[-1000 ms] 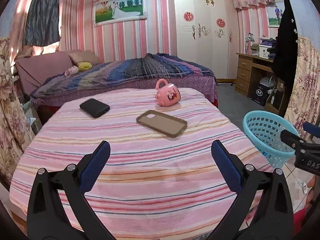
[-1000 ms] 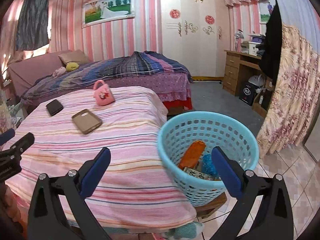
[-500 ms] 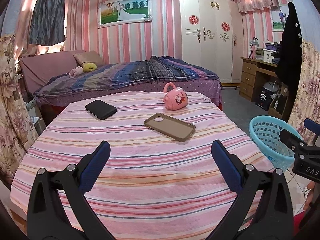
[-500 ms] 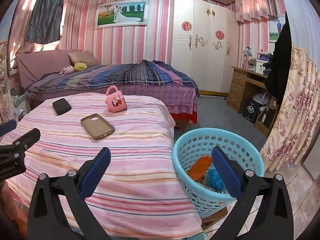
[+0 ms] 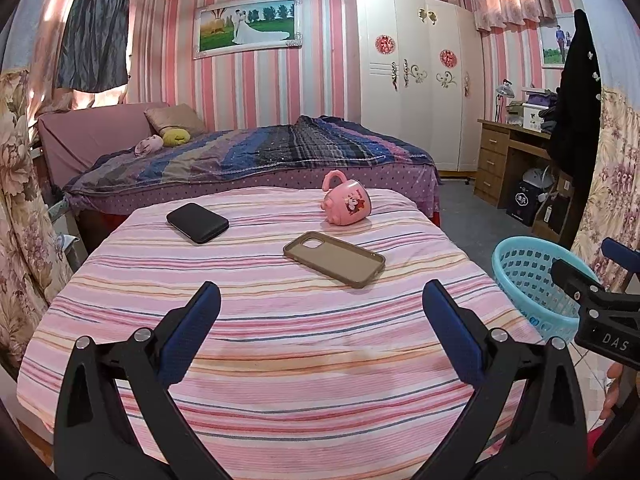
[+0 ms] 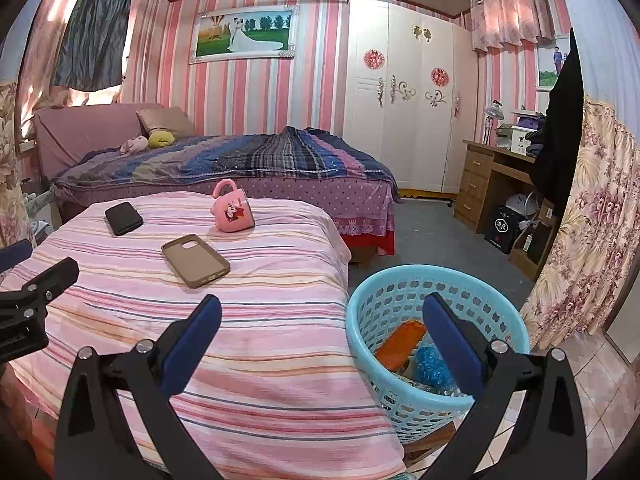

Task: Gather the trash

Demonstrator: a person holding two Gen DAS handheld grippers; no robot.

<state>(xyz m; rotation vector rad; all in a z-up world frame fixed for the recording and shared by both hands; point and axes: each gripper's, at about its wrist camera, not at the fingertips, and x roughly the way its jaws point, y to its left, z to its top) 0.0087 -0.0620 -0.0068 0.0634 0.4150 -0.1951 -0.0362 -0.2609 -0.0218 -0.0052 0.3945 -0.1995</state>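
Note:
A light blue plastic basket [image 6: 472, 292] stands on a low stool right of the striped table. It holds an orange wrapper [image 6: 400, 344] and a blue crinkled wrapper [image 6: 430, 364]. The basket also shows in the left wrist view [image 5: 524, 276]. My right gripper [image 6: 320, 336] is open and empty, over the table's right edge beside the basket. My left gripper [image 5: 320, 328] is open and empty above the table's near part. I see no loose trash on the table.
On the pink striped tablecloth [image 5: 280, 320] lie a tan phone case [image 5: 334, 258], a black wallet-like case [image 5: 197, 222] and a tipped pink mug [image 5: 347, 203]. A bed [image 5: 256, 156] stands behind, with a wardrobe [image 5: 416, 80] and desk [image 5: 508, 160] at right.
Both grippers have drawn back and risen a little. The basket sits lower and further right in the right wrist view. Both stay open and empty.

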